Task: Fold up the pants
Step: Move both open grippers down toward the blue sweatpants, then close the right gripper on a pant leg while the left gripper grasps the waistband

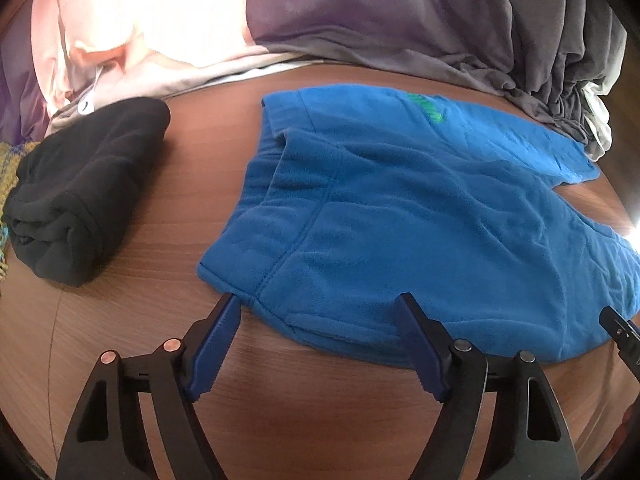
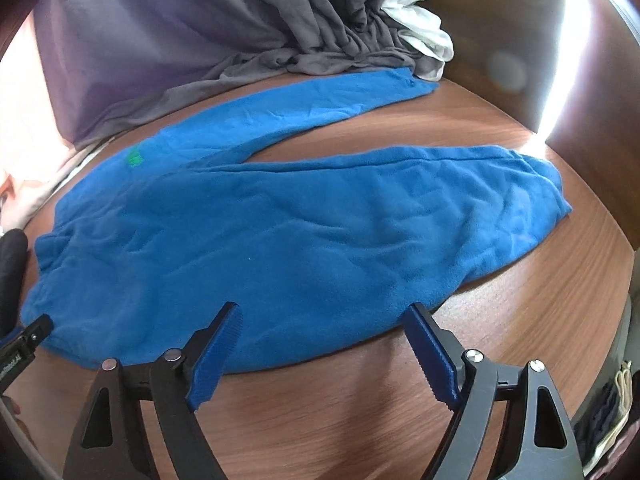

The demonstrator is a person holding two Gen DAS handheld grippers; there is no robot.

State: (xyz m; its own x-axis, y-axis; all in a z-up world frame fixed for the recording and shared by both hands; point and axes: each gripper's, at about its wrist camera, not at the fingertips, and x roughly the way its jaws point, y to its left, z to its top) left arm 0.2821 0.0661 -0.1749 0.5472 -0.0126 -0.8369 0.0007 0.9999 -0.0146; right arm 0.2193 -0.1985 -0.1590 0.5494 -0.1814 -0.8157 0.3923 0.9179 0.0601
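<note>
Blue-padded left gripper (image 1: 320, 304) and right gripper (image 2: 322, 314) both stand with fingers spread, holding nothing, at the near hem of blue fleece pants (image 2: 280, 240) lying flat on the wooden table (image 2: 320, 420). Beyond: folded black garment (image 1: 84, 196), grey cloth pile (image 2: 224, 32).

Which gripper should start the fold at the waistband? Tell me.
Left. The left gripper is open, jaws at the waistband edge of the pants. The right gripper, also open, sits further along the near leg.
</note>
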